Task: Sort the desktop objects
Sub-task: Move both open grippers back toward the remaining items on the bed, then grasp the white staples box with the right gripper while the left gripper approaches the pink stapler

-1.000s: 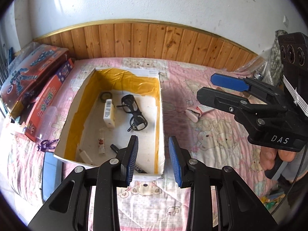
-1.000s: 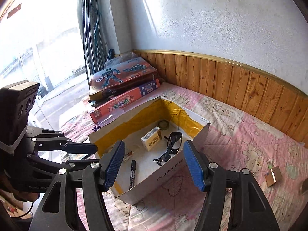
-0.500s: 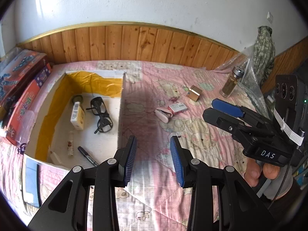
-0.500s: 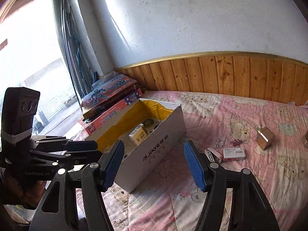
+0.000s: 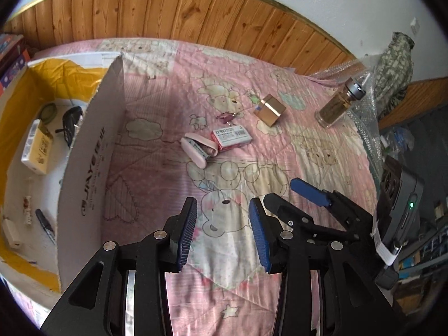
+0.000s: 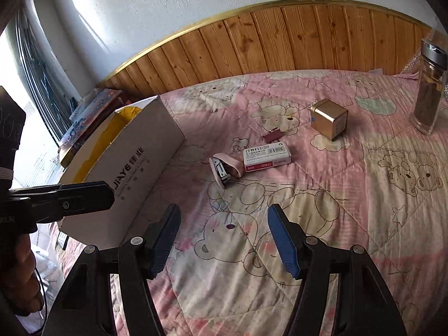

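Hovering empty over open quilt (image 5: 280,151) beside the box wall (image 5: 92,168), left gripper (image 5: 222,235) widening, right gripper (image 6: 224,240) spread.

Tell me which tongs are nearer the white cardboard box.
Left. The left tongs, just opening with nothing between them, hover beside the box's printed wall; the right tongs hover farther out over the pink quilt.

A pink quilt (image 5: 280,145) printed with cartoon bears covers the bed. Wooden wall panelling (image 6: 280,44) with a gold trim runs along its far edge at twelve o'clock, under a white plastered wall (image 6: 196,0). A camouflage-patterned cloth (image 5: 397,64) hangs at two o'clock, beside crinkled clear plastic wrap (image 5: 364,117).
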`<state>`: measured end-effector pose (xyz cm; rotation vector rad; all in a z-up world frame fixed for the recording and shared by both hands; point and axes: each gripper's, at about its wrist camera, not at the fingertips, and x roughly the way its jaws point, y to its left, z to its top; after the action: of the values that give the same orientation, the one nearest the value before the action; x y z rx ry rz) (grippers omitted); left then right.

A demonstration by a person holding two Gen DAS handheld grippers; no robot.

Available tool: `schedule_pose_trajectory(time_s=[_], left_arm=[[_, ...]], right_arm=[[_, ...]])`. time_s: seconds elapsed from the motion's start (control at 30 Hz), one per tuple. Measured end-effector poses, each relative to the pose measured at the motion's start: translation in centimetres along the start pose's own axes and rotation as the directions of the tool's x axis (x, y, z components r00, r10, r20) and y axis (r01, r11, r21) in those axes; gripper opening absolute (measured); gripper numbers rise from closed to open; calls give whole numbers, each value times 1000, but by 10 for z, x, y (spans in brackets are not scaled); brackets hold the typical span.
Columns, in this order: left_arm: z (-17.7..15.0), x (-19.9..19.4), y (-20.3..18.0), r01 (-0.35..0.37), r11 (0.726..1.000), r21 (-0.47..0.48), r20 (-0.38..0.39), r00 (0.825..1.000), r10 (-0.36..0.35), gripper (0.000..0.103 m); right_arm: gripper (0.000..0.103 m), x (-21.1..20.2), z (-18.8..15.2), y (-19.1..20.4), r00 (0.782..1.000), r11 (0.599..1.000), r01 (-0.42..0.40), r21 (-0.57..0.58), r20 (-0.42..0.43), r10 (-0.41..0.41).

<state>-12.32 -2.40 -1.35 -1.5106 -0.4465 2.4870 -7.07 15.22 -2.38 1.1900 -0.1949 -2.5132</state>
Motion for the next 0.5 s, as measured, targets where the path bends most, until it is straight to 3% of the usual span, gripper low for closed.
schedule_pose_trajectory(time_s=[0.13, 0.23, 0.37, 0.5], left_arm=[[19, 43, 11, 31, 992, -125, -70, 997, -40, 44], [34, 73, 26, 49, 967, -248, -114, 990, -79, 46], [52, 107, 40, 19, 934, -356, -146, 986, -75, 49], [64, 131, 46, -34, 914, -405, -181, 982, -44, 51]], right_arm=[[72, 29, 18, -8, 997, 990, 41, -136, -66, -50], [77, 53, 33, -12, 990, 958, 50, -281, -110, -84], [79, 90, 48, -15, 978, 878, 49, -476, -155, -139], [79, 123, 57, -16, 967, 786, 33, -617, -180, -181]])
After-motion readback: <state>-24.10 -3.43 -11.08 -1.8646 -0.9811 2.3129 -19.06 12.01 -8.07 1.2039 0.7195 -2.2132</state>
